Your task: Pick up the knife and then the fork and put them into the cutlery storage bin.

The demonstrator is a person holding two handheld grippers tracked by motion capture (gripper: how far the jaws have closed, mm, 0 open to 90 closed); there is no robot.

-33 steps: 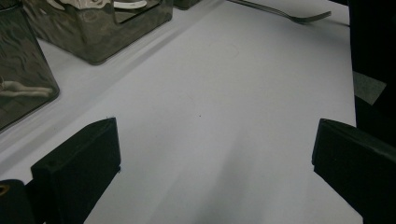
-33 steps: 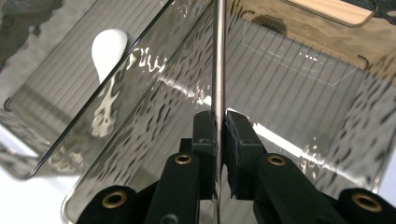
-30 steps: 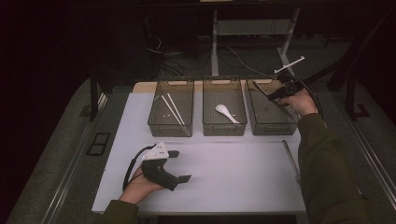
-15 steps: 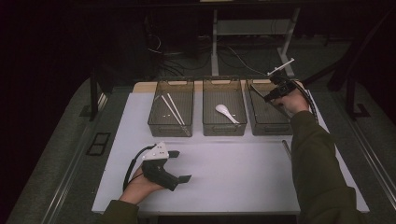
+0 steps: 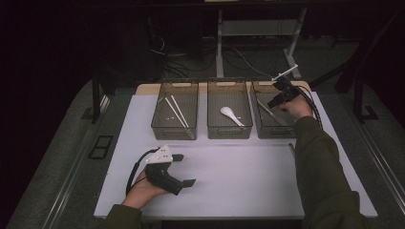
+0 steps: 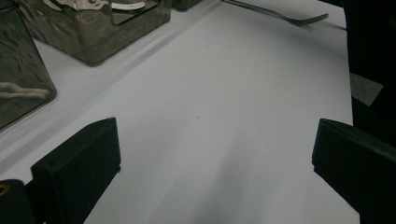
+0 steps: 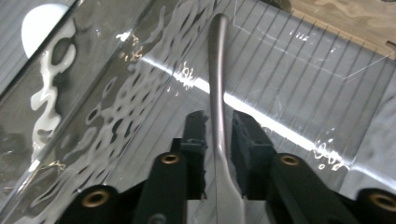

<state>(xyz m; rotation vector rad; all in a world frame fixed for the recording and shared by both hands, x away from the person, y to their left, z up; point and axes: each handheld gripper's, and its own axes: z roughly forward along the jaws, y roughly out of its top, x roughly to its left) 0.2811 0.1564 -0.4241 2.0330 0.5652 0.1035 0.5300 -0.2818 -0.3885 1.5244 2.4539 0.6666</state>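
Metal utensil [image 7: 217, 84] | clamped by handle in right gripper [image 5: 278, 98], angled into right bin [image 5: 282, 125], likely for sorting by type | left gripper [image 5: 184, 169] idle on table [image 5: 248, 181], jaws wide apart, holding nothing | fork [image 6: 280, 15] nearby, unsorted

The three bins [image 5: 175, 125] look like smoky, glossy, see-through plastic, the utensil handle [image 7: 217, 88] between the matt black jaws is smooth dull metal, the spoon [image 5: 231, 115] is glossy white, and the table top [image 5: 248, 176] is matt white.
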